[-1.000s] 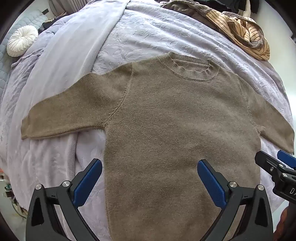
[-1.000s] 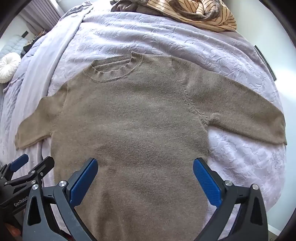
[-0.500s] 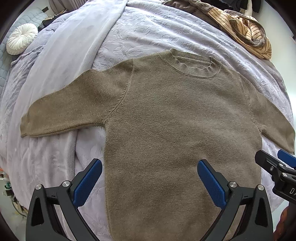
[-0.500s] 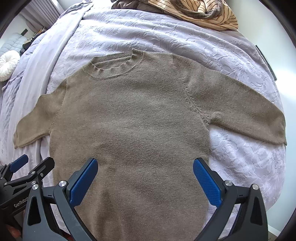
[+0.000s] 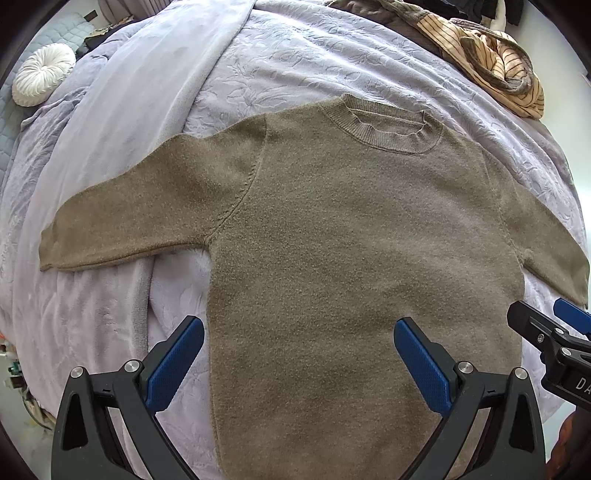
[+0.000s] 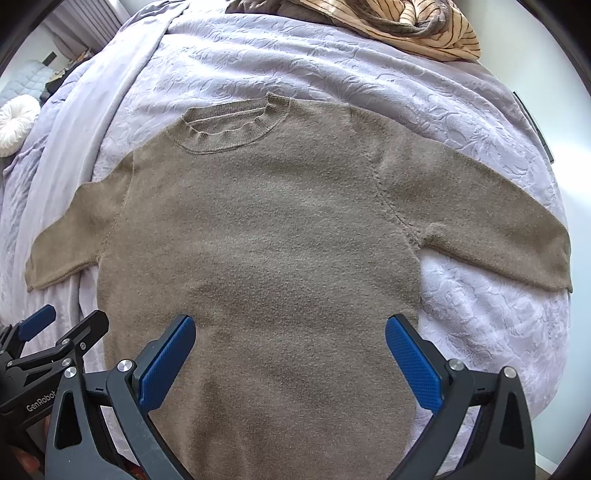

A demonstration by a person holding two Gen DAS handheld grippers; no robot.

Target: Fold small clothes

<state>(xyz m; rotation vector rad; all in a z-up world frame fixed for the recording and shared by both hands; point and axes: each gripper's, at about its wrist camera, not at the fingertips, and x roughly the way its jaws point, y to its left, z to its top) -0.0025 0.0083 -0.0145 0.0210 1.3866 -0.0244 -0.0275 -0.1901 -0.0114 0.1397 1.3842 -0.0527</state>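
An olive-brown knit sweater (image 5: 351,229) lies flat and face up on a lilac bedspread, neck away from me and both sleeves spread out; it also shows in the right wrist view (image 6: 266,236). My left gripper (image 5: 299,354) is open and empty, held above the sweater's lower left part. My right gripper (image 6: 290,350) is open and empty above the lower right part. Each gripper shows at the edge of the other's view, the right gripper (image 5: 554,332) and the left gripper (image 6: 55,332). The sweater's hem is hidden below both views.
The lilac embossed bedspread (image 5: 314,62) covers the bed, with a smoother lilac blanket (image 5: 122,122) on the left. A heap of striped tan clothes (image 5: 491,62) lies at the far right, also in the right wrist view (image 6: 413,26). A round white cushion (image 5: 42,77) sits far left.
Both views have shifted slightly, so the sweater sits a little lower in the frames. The sweater itself has not moved and both grippers stay open.
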